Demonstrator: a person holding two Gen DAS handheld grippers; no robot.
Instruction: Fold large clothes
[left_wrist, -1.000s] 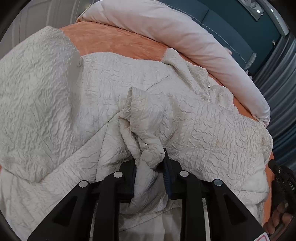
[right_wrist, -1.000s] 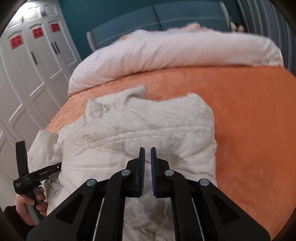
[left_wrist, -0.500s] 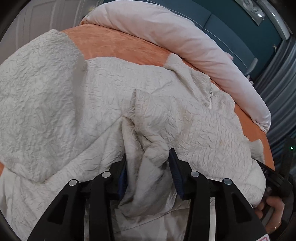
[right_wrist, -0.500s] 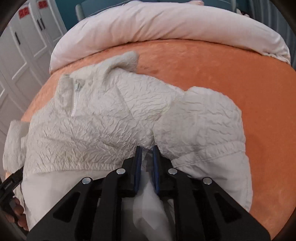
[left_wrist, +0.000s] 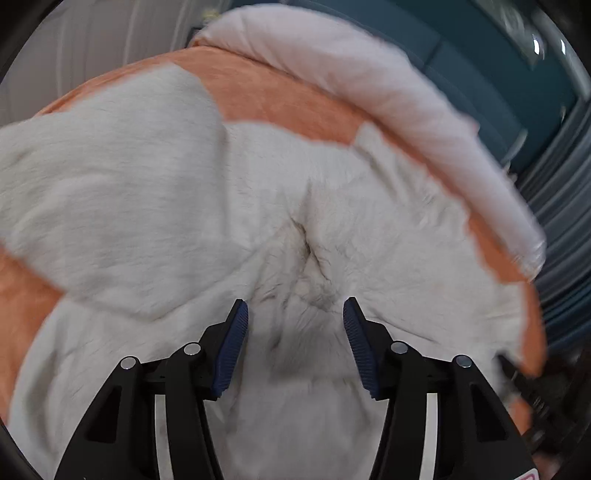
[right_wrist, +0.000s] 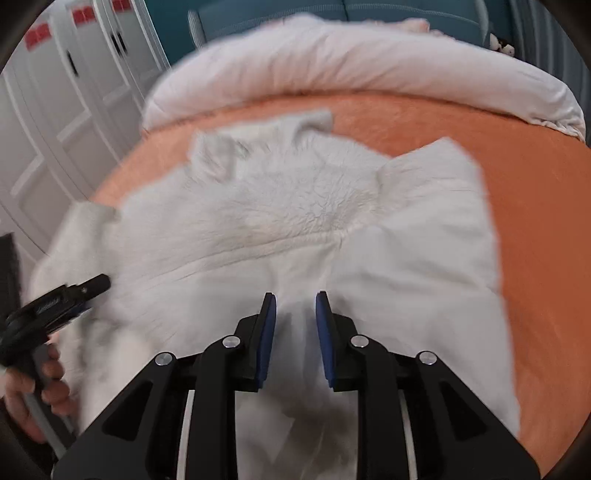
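Jacket (left_wrist: 207, 206): cream, crinkled, puffy; spread on orange plush bed (right_wrist: 535, 206), under both claws.
Left claw (left_wrist: 295, 314): just opened, wide, gripping nothing.
Right claw (right_wrist: 295, 299): just opened, narrow gap, fabric loose between.
Writing: unreadable.

I can read nothing here: the red square stickers (right_wrist: 37, 35) on the white wardrobe doors (right_wrist: 48, 147), far left, are blurred.

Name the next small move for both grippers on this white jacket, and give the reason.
Probably lift both clear and reach for fresh edges. The left gripper and right gripper have just been opening; their pads no longer press the white jacket, which lies bunched on the orange bedspread.
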